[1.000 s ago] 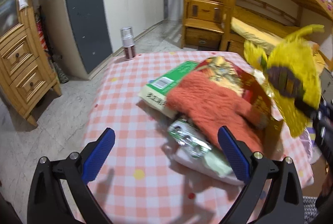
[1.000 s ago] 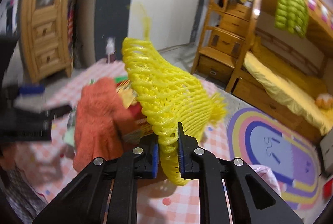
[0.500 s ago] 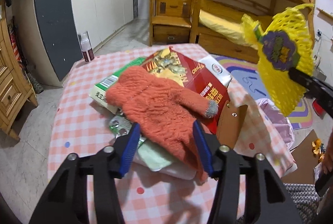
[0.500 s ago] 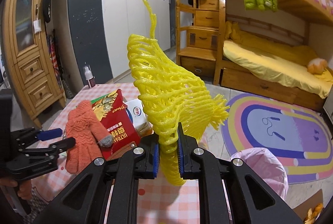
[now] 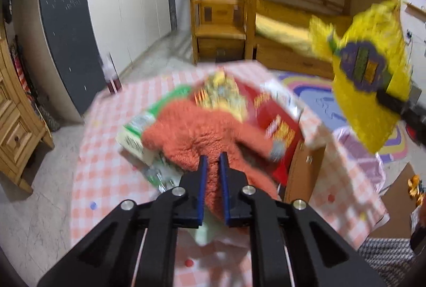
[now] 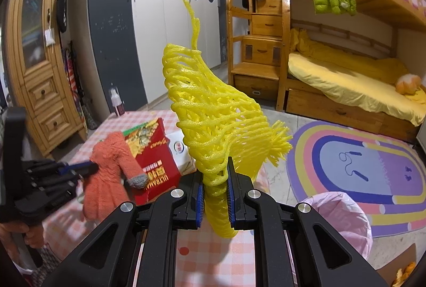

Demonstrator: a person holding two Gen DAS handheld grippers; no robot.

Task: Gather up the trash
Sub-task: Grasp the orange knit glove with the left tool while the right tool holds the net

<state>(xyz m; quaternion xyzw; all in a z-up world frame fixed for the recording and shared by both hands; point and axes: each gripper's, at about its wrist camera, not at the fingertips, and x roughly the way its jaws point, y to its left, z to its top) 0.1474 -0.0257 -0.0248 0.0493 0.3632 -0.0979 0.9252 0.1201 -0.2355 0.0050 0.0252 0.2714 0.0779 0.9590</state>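
My left gripper is shut on the cuff of an orange knitted glove that lies over a pile of packaging on the checked table. The glove also shows in the right wrist view, pinched by the left gripper. My right gripper is shut on a yellow foam fruit net and holds it up above the table's right side; the net with its purple sticker shows in the left wrist view. A pink-lined trash bin stands below to the right.
Under the glove lie a red snack box, a green-and-white packet, a white packet and a blister pack. A spray bottle stands at the table's far corner. A wooden dresser, wardrobe, bunk bed and rainbow rug surround the table.
My left gripper has closed from wide open onto the orange glove. My right gripper keeps hold of the yellow net and has steadied beside the table.
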